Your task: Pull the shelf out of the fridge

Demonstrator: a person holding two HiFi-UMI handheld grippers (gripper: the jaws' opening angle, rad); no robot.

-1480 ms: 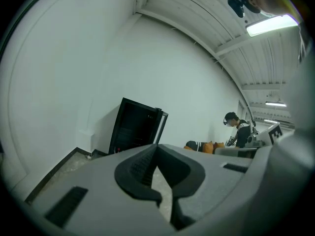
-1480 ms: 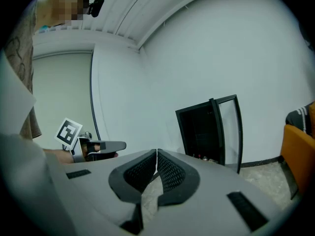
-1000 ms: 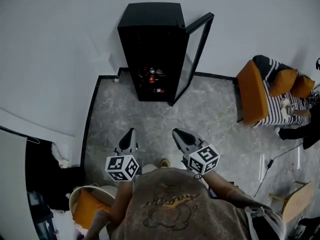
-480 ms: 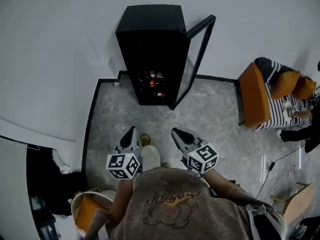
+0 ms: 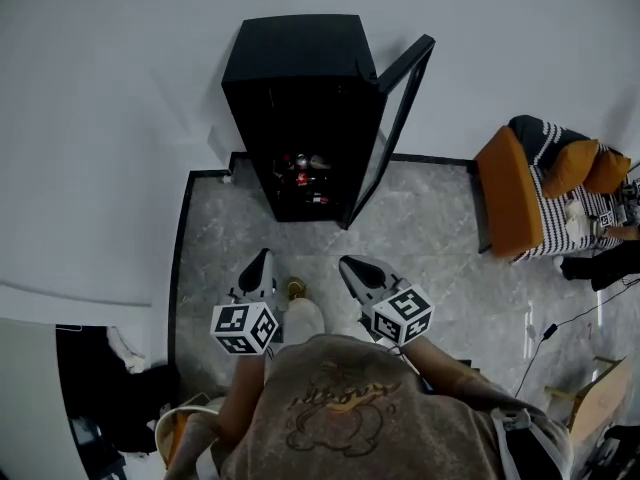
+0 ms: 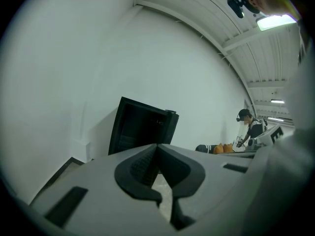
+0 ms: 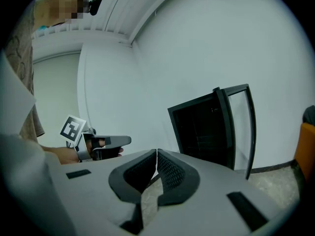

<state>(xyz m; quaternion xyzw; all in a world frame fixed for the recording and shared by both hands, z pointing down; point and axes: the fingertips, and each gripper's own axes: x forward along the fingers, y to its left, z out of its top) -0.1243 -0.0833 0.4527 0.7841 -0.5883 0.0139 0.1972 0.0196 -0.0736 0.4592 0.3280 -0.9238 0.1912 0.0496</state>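
Head view: fridge (image 5: 300,88) at upper centre, door (image 5: 400,118) swung open, bottles (image 5: 303,171) low inside. Left claw (image 5: 261,260) and right claw (image 5: 349,265) at lower centre, over the floor (image 5: 430,228), well apart from the fridge.

Left gripper view: claw pinched together, empty.

Right gripper view: claw likewise closed on nothing.

Shelf not made out in the dark interior. Judged untouched; reach, grasp and pull all remain.

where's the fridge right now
In the head view the black fridge stands top centre against the white wall, its glass door open to the right.
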